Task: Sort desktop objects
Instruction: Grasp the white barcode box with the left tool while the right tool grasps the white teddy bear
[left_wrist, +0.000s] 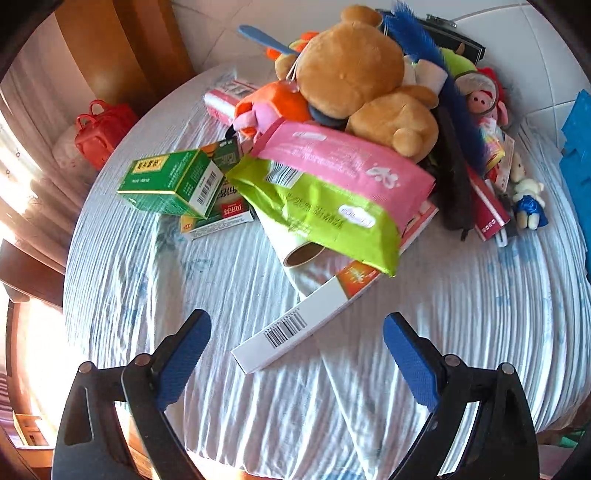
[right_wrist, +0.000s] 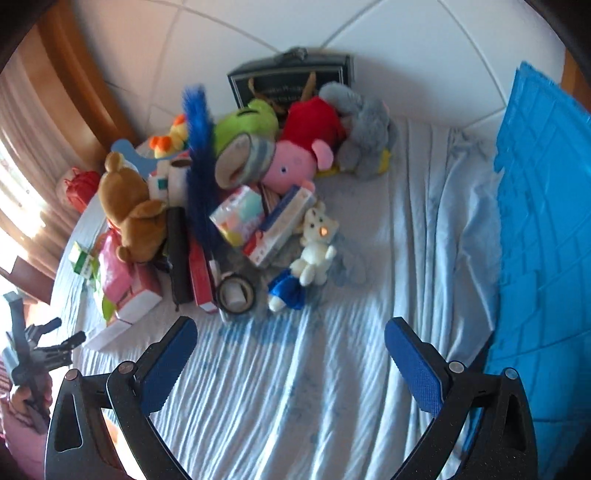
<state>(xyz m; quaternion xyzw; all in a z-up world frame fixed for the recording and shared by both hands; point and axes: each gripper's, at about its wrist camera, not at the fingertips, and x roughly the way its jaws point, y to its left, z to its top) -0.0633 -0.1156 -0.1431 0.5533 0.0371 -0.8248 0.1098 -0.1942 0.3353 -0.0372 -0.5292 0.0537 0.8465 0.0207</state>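
The objects to be sorted lie heaped at the far side of a round surface (left_wrist: 147, 288) covered with a wrinkled pale blue cloth; the near half is bare cloth.

Nearest the left gripper (left_wrist: 297, 332) is a long white carton (left_wrist: 295, 328) with a barcode, lying flat with its far end tucked under a green wipes pack (left_wrist: 325, 218) and a pink wipes pack (left_wrist: 343, 162). Judged: the carton is light and stiff, with a smooth face that may slip; best taken across its narrow width at the free near end, drawn out gently so the packs above do not slide. The packs look soft and pliable. The brown teddy bear (left_wrist: 354, 81) sits on top of the heap and looks soft and light; it would compress under a grasp at a limb or the body.

A green box (left_wrist: 173, 181) rests tilted on another carton to the left.

Left gripper: jaws spread wide, empty, touching nothing, just short of the white carton.

Right gripper (right_wrist: 291, 343): jaws likewise wide, empty, above bare cloth, near a small white plush (right_wrist: 314, 251) and a tape roll (right_wrist: 236, 291).
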